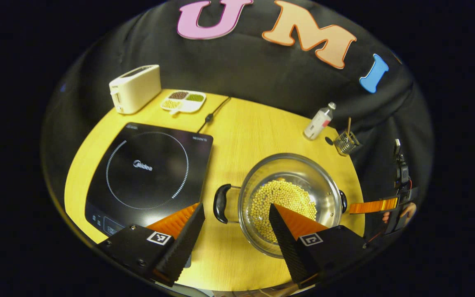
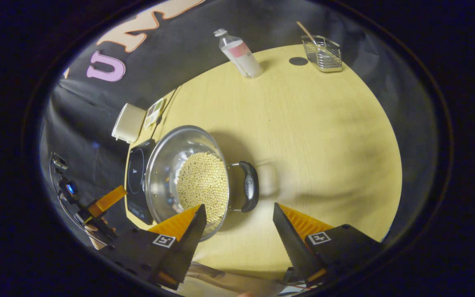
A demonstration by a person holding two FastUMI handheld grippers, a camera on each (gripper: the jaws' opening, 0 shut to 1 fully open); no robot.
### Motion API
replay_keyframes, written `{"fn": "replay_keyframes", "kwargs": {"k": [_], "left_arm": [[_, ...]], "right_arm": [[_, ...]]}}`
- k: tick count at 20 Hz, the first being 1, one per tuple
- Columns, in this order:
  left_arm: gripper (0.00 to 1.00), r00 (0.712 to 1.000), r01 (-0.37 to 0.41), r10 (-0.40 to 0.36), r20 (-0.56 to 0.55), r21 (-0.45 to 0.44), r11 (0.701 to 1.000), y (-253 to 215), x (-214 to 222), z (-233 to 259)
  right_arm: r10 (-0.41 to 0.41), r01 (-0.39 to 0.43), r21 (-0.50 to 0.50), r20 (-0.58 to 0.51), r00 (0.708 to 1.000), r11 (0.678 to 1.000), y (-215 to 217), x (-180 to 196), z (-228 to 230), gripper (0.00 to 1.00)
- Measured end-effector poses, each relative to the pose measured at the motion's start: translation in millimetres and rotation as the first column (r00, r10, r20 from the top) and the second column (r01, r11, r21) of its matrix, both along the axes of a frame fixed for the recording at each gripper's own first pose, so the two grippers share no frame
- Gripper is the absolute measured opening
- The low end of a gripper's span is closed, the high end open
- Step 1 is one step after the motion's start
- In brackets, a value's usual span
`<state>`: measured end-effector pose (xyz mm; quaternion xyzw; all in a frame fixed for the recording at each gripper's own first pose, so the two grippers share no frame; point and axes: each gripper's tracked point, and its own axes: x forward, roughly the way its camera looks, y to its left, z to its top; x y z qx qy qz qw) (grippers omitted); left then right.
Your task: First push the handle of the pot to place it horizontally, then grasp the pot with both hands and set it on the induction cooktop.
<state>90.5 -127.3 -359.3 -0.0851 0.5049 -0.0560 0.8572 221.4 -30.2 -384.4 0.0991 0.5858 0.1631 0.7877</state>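
Steel pot w/ yellow beans sits on the yellow table, just right of the induction cooktop, not on it. Pot handles lie horizontal: left handle points toward cooktop, right handle on far side.

Left gripper is open, fingers spread wide, holding nothing; it hovers above the left handle, one finger over cooktop corner, other over the pot's rim/beans.

Right gripper is open too, nothing btwn fingers; in right gripper view it hangs over the pot's near handle, one finger over pot rim, other over bare table. In left gripper view it shows at far right, beside the right handle, w/ a hand on it.

Bkgd: toaster, divided dish of grains, cooktop cord, bottle, wire basket at back of table.
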Motion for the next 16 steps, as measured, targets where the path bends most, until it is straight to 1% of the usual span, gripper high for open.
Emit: {"fn": "replay_keyframes", "kwargs": {"k": [1,2,3,5,11,12,15,16], "left_arm": [[0.97,1.0,0.003,-0.003,-0.03,-0.001,1.0,0,2,-8],[1.0,0.999,0.008,-0.008,-0.054,-0.003,1.0,0,3,-15],[0.97,0.997,0.013,-0.013,-0.074,0.001,1.0,1,5,-19],[0.97,0.994,0.018,-0.014,-0.111,0.027,0.999,4,6,-30],[0.97,0.985,0.03,-0.024,-0.172,0.031,0.999,0,15,-51],[0.97,0.983,0.026,-0.019,-0.181,0.038,0.999,2,16,-55],[0.97,0.976,0.022,-0.015,-0.216,0.032,0.999,0,17,-65],[0.97,0.972,0.025,-0.017,-0.235,0.029,0.999,-1,16,-70]], "right_arm": [[0.004,-0.004,-0.004,-0.005,1.0,1.0,1,0,-3,0.93],[0.004,-0.004,-0.002,-0.012,1.0,1.0,2,2,-5,1.0],[0.001,-0.001,0.004,-0.017,1.0,1.0,4,4,-8,0.93],[-0.007,0.007,0.012,-0.032,0.999,1.0,6,11,-14,0.93],[-0.006,0.009,0.024,-0.094,0.996,1.0,16,21,-39,0.92],[0.003,0.0,0.033,-0.101,0.995,0.999,20,23,-41,1.0],[0.025,-0.022,0.027,-0.125,0.992,0.999,25,22,-54,0.98],[0.03,-0.026,0.025,-0.134,0.99,0.999,27,23,-57,0.89]]}}
